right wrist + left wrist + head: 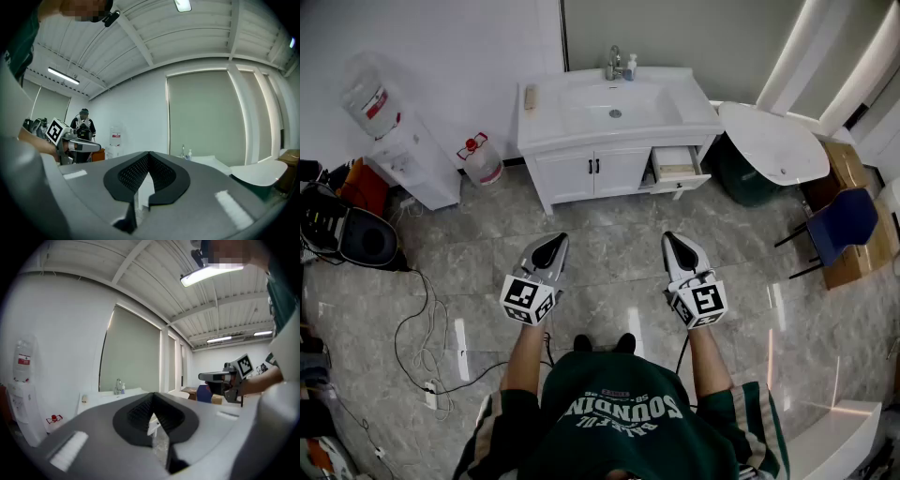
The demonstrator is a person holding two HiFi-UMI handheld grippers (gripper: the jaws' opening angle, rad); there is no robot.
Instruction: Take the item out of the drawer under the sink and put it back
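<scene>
Grey marbled floor tiles (609, 246) are seen beneath two handheld grippers, which are held side by side well short of the white vanity cabinet (572, 176). The left gripper (551, 244) is closed on nothing, and the right gripper (675, 242) is likewise pinched together and empty. At the cabinet's lower right a small white drawer (680, 181) stands open. A tan strip (675, 170) is glimpsed inside, presumably the item, though it is too small to be identified. If the drawer were reached with the jaws unopened, the item could be shoved deeper or missed. The protruding drawer front could also be bumped, being set low and close to the round white table (773, 145) right of the cabinet.
</scene>
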